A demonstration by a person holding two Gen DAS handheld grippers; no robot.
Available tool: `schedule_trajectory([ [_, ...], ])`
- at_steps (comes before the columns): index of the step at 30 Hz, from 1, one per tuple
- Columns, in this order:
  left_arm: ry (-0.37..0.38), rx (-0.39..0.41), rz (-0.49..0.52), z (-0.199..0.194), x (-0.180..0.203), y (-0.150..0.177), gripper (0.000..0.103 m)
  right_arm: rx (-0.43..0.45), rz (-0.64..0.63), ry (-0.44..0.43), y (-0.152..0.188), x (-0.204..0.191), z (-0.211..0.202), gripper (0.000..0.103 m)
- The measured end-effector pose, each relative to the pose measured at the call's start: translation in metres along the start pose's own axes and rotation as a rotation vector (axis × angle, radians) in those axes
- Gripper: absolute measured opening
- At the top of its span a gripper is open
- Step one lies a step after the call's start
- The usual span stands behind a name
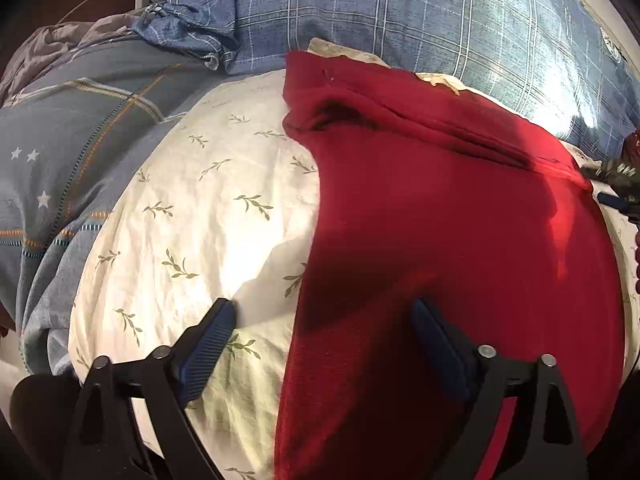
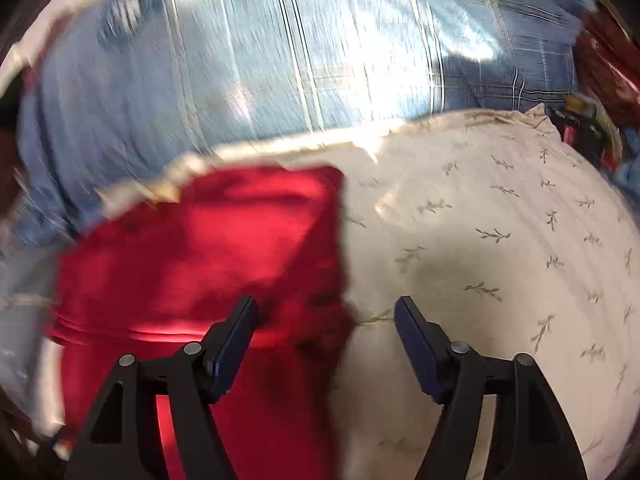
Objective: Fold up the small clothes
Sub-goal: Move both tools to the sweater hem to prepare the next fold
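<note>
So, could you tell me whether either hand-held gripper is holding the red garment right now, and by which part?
Nothing is held. The left hand-held gripper and the right hand-held gripper both stand open over the red garment.

no readable text, blue plaid bedding's (image 1: 400, 8) emblem illegible

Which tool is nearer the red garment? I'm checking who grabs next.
Left, narrowly. The left tool straddles the red garment edge, open; the right tool hangs open over its other edge.
</note>
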State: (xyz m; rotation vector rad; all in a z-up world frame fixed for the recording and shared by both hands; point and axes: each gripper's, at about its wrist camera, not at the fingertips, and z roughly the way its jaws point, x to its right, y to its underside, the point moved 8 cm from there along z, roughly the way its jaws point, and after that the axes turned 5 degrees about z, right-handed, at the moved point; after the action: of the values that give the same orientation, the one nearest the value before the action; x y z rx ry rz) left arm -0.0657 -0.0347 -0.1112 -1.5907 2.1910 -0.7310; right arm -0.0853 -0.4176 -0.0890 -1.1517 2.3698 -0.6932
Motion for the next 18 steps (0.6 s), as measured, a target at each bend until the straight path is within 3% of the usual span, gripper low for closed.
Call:
schedule_trajectory([
  [4,0.004,-0.009,0.003,0.002,0.001,0.000,0.101,0.027,-0.057,0.015,0.012,0.008,0.003,0.070],
  [9,-0.007,0.004,-0.005,0.003,0.002,0.001,0.102,0.024,-0.064,-0.050,0.029,0.013,-0.030,0.072],
  [12,0.021,-0.023,0.014,0.002,0.002,0.003,0.102,0.021,-0.115,-0.124,0.053,0.012,-0.061,0.072],
  [18,0.088,-0.077,0.009,-0.020,-0.004,0.026,0.100,-0.136,-0.134,-0.363,0.125,0.021,-0.098,0.072],
])
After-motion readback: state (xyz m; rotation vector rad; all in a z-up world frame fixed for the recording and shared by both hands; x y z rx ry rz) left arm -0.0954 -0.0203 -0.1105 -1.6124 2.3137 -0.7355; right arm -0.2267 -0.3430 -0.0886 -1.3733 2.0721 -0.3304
